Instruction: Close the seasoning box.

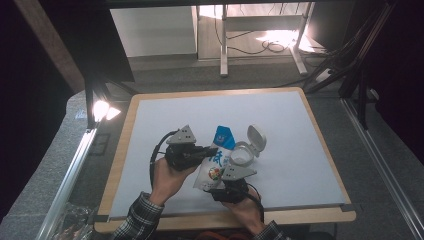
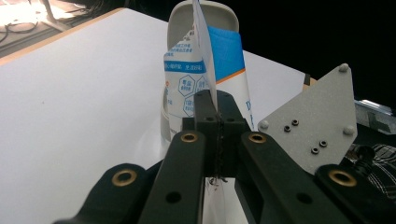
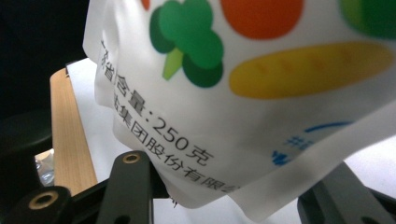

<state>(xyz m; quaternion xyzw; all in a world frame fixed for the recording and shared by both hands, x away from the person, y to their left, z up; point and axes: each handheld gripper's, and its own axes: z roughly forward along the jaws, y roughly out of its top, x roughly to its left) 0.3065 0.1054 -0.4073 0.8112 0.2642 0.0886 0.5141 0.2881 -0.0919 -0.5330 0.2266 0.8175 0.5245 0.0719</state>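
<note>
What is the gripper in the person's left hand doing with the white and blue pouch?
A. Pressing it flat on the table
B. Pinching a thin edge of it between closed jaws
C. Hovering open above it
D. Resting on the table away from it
B: in the left gripper view the left gripper has its two black jaws closed together on a thin edge of the pouch, which stands up in front of them.

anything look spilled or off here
No spill visible. The pouch is held off the table by both grippers: the left gripper pinches its thin side edge, the right gripper holds its bottom. The white container beside it stands with its flip lid open.
</note>
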